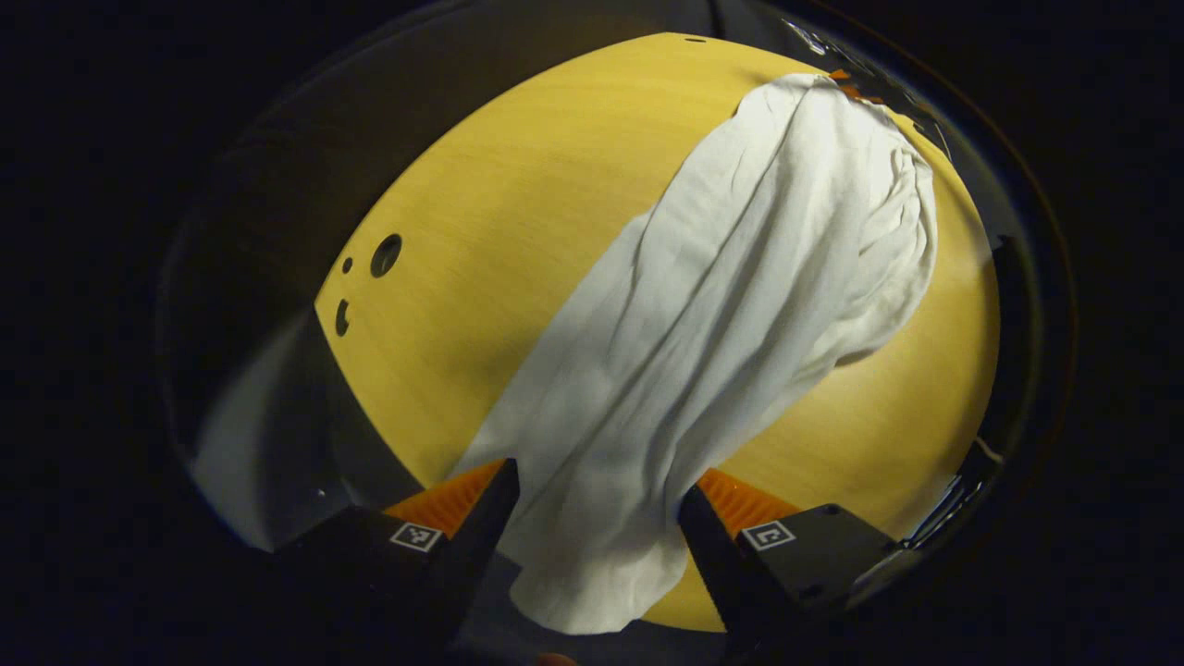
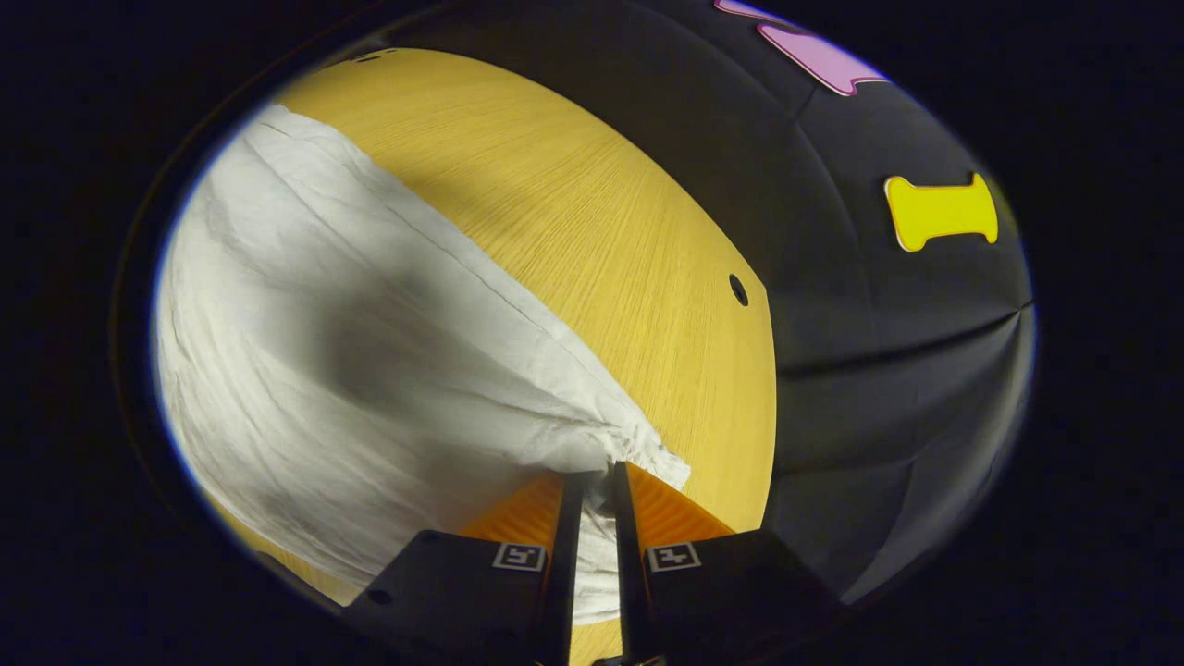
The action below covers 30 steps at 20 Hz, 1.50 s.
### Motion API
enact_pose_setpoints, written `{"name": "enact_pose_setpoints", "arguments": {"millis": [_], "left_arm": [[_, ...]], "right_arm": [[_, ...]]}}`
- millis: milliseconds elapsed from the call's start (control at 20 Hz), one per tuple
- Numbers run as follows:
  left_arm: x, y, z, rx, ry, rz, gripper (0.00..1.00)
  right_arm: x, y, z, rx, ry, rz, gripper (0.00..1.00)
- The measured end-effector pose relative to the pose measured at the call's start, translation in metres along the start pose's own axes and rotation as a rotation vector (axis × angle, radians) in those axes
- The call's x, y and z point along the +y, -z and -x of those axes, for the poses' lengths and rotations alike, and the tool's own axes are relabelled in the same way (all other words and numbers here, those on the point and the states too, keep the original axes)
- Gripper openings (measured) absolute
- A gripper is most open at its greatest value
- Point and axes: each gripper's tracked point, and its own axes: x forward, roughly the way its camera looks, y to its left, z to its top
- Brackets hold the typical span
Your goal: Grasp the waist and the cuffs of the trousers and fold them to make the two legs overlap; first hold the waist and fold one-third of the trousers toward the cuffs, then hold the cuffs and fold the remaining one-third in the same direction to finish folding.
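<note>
White trousers lie in a long rumpled strip across the yellow wooden table, running from the near edge up to the far right. My left gripper stands open, one finger on each side of the near end of the cloth, which drapes over the table edge between them. In the right gripper view the trousers spread out to the left. My right gripper is shut on a bunched corner of the trousers near the table's edge.
Several round holes mark the table top at the left in the left gripper view, and one hole sits near the table's corner in the right gripper view. Black cloth wall rises beyond the table edge.
</note>
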Motion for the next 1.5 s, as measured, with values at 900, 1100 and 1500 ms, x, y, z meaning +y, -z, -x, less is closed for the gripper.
{"name": "enact_pose_setpoints", "arguments": {"millis": [900,1100,1500], "left_arm": [[0.005,0.141,0.065,-0.082,-0.241,0.429,0.97],[-0.029,0.117,0.072,-0.204,-0.23,0.598,0.97],[-0.099,0.053,0.079,-0.386,-0.046,0.96,0.98]], "right_arm": [[-0.062,0.04,0.067,-0.065,0.096,-0.339,0.81],[-0.053,0.055,0.101,-0.117,0.011,-0.675,0.89],[0.01,0.068,0.123,-0.121,-0.206,-1.209,0.89]]}}
